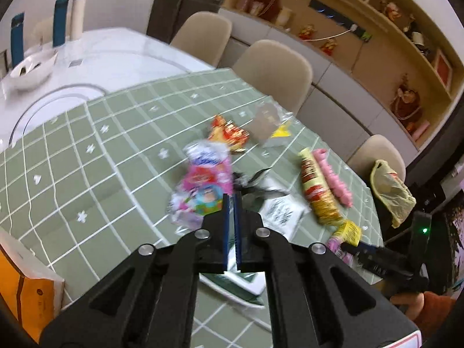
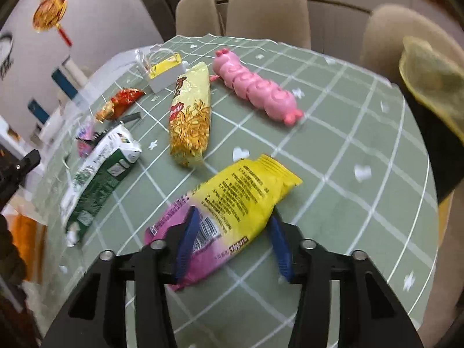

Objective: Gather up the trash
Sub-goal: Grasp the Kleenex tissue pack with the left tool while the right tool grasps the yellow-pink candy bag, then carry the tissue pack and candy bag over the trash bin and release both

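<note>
**Right jaws straddle the yellow-and-pink packet across its width**

The right gripper (image 2: 232, 232) stands over the yellow-and-pink snack packet (image 2: 226, 211), which lies flat on the green checked tablecloth (image 2: 348, 174). The packet's long axis runs diagonally away from the jaws, from its pink end under the gripper's left finger up to its yellow crimped end farther out on the right. The jaws sit partly closed, one blue pad on each long flank: the left one presses into the pink end, while the right one looks to lie just beside the yellow edge, and motion blur leaves contact there unclear. The grip therefore looks nearly made rather than firm.

The left gripper (image 1: 231, 203) has its jaws almost together, with only a narrow slot between the blue pads. A crumpled pink printed wrapper (image 1: 203, 185) sits at the fingertips, but whether an edge of it is pinched cannot be told.

The noodle packet (image 2: 191, 116), the green-and-white carton (image 2: 98, 174) and the red-gold wrapper (image 2: 119, 101) lie farther out, nearer the left hand's side.
</note>
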Demonstrator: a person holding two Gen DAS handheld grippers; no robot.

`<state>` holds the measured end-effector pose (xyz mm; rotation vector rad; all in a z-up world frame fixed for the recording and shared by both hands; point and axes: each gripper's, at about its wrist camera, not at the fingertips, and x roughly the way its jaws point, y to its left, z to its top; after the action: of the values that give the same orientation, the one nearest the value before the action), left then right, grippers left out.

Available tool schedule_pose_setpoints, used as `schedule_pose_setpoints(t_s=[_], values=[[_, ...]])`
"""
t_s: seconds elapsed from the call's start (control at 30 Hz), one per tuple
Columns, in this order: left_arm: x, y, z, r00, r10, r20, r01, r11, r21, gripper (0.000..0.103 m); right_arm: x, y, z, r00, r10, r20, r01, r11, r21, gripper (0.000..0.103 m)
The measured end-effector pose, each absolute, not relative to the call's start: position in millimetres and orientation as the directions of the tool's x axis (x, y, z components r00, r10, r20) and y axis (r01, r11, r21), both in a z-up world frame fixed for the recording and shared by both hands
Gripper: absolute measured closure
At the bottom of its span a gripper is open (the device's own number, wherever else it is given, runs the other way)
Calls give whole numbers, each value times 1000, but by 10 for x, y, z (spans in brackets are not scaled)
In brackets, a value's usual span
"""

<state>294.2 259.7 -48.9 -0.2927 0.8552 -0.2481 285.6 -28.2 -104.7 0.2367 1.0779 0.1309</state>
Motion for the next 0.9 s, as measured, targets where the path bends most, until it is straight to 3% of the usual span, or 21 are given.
schedule_pose_setpoints(t_s=[0.1,0.2,0.57,0.63,0.67,0.7,0.9], values=[[3038,2715,-605,624,-326,-710,69,928,-365,67,2834,-328,-912,493,248,-834,-4,959,283,89],[3211,2752,-726,628,-320,-710,58,928,-367,61,2712,-402,-736,529,246,-812,-20,960,278,91],[3723,2371,-1152,530,-245,-812,80,968,-240,58,2257,-792,-645,540,213,-814,31,962,273,92],[3689,2268,-1158,530,-204,-823,94,979,-182,69,2236,-822,-648,541,208,-815,37,962,271,92],[3667,2188,-1163,527,-176,-831,108,984,-140,85,2225,-834,-643,542,207,-814,38,962,270,92],[3654,2144,-1166,517,-183,-836,122,983,-140,94,2202,-839,-620,546,209,-811,34,962,271,92],[3445,2021,-874,548,-232,-803,144,973,-183,100,2055,-826,-434,581,209,-787,-10,968,249,92]])
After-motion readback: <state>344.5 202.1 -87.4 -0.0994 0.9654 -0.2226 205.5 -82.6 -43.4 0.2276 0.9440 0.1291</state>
